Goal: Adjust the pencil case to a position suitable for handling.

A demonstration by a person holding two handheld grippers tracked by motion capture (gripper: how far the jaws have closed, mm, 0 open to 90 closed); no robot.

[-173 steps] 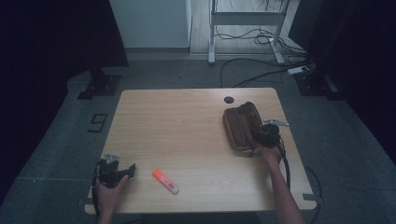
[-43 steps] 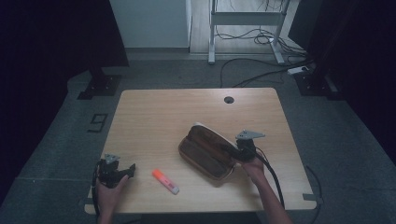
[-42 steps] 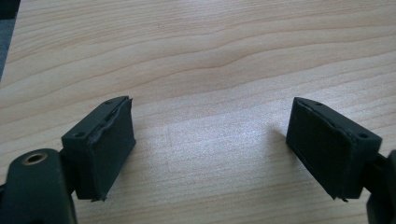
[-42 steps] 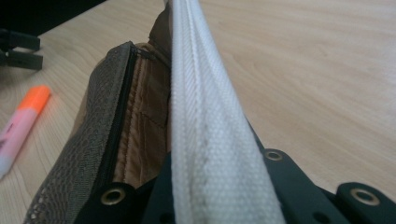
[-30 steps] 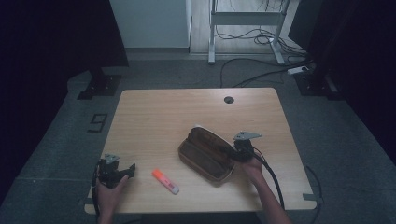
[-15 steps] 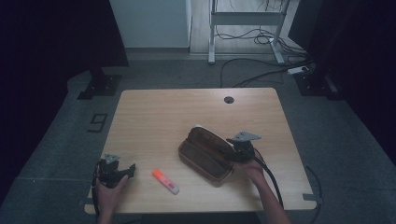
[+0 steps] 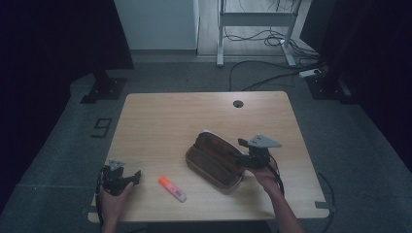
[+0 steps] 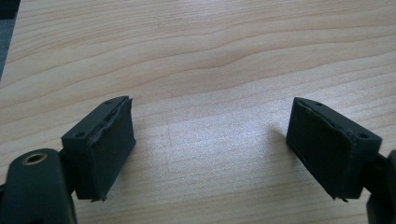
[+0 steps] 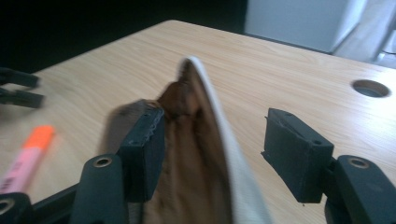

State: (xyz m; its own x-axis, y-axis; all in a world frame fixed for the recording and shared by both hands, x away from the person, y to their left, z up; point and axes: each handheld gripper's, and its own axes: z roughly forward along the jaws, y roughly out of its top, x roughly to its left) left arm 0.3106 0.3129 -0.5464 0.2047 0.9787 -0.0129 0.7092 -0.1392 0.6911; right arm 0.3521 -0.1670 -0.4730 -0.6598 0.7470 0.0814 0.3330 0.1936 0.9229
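Brown pencil case [image 7: 214, 160] lies unzipped, pale-edged flap raised.

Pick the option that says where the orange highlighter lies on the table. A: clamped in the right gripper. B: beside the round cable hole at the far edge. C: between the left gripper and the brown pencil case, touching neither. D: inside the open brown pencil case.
C: in the high view the orange highlighter lies flat on the table, apart from the left gripper on one side and the brown pencil case on the other.
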